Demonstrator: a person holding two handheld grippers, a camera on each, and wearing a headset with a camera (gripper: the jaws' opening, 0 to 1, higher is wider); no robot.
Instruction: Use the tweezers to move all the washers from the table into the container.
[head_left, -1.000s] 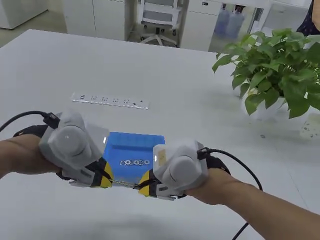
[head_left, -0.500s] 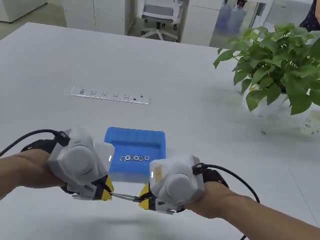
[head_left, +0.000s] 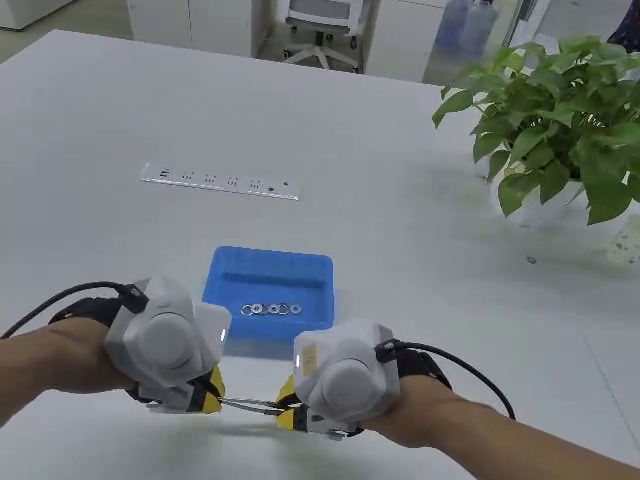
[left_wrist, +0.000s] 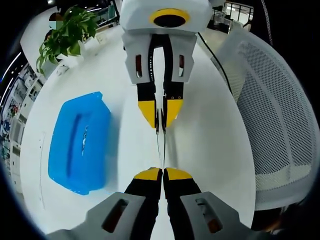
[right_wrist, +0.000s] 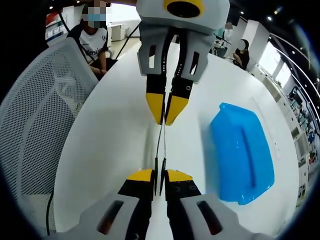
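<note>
Tweezers, clamped end to end by the closed jaws of the left gripper and right gripper, have drawn back from the container toward bottom centre, its washers lying in a row inside, so the transfer looks finished.

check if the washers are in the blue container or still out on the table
In the container: the head view shows a row of washers lying inside the blue container.

Container ahead — open tabletop around
</note>
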